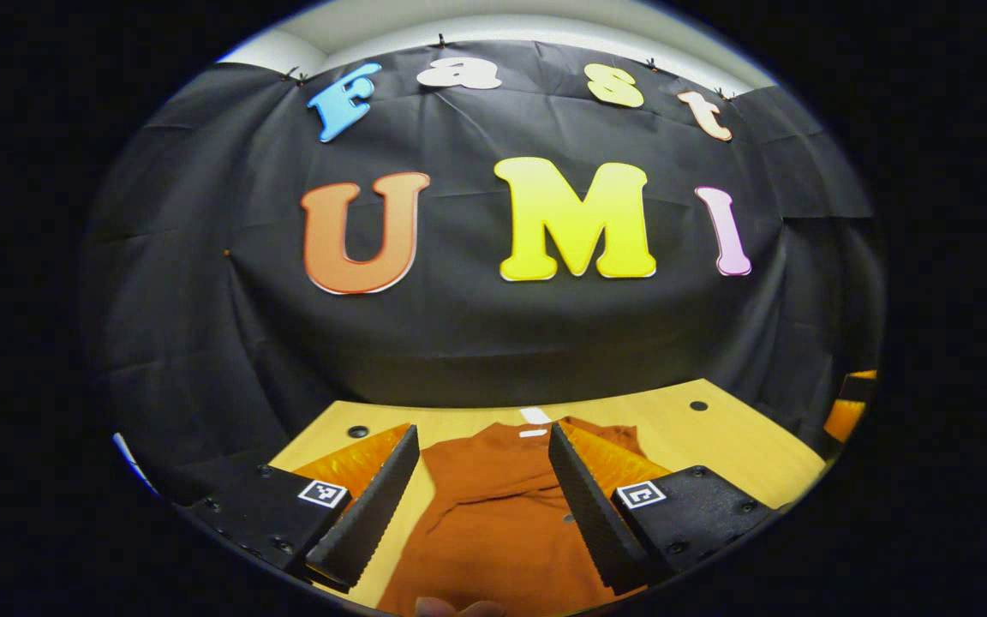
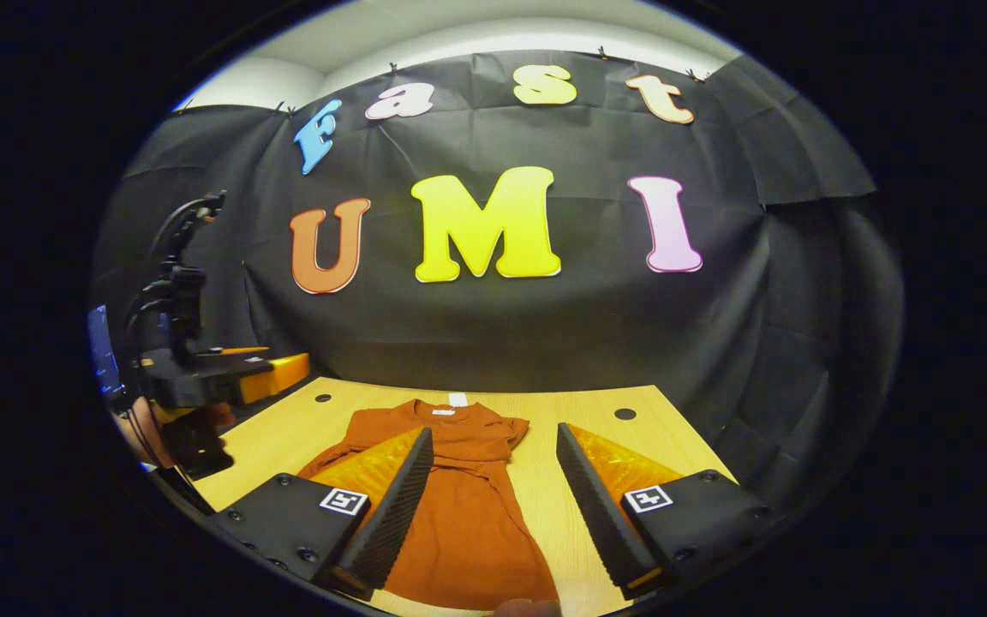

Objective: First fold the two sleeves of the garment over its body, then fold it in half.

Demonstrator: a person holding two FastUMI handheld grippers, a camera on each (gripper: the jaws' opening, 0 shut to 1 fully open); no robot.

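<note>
The soft, rust-orange dress lies flat on the pale wood desk in the lower middle of the right gripper view, neck at the far end, its short sleeves near the top looking bunched in toward the body, and it lies at full length, not folded in half. The left tool and right tool both hang above it with fingers wide apart and holding nothing, likely so they can drop onto the thin, floppy cloth.
</note>
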